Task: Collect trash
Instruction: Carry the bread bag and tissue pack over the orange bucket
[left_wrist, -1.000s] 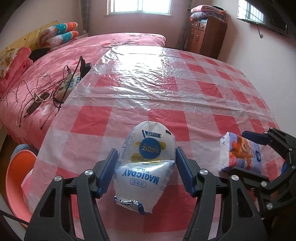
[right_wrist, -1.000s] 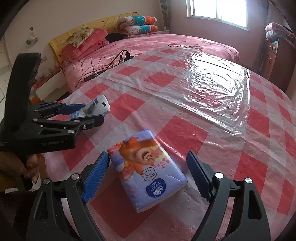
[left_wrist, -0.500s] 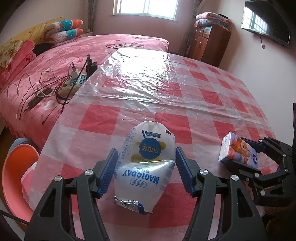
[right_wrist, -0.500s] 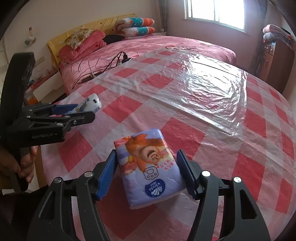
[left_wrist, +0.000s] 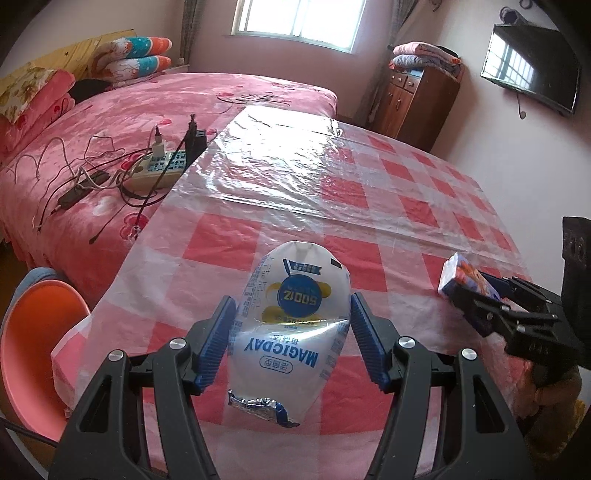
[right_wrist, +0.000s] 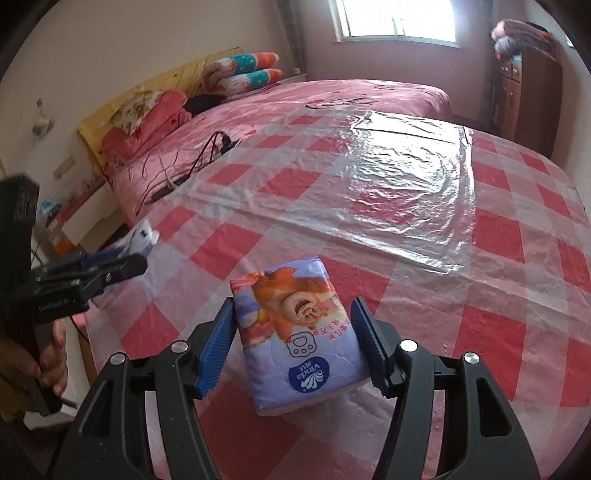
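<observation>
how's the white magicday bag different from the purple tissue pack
The MAGICDAY bag is white with blue lettering, puffy and rounded, with a crimped foil end; the tissue pack is purple with a cartoon bear, flat-sided and blocky. The bag sits in the left gripper, the pack in the right gripper. Both are soft plastic-wrapped packs, each clamped between blue fingers above the checked tablecloth.

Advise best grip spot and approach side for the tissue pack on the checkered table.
Grip the tissue pack across its short width, at mid-length on the two long side faces, coming from the near table edge, angled downward. It lies flat, long axis pointing away. The right tongs, jaws just closing, already straddle it that way; the soft sides compress.
</observation>
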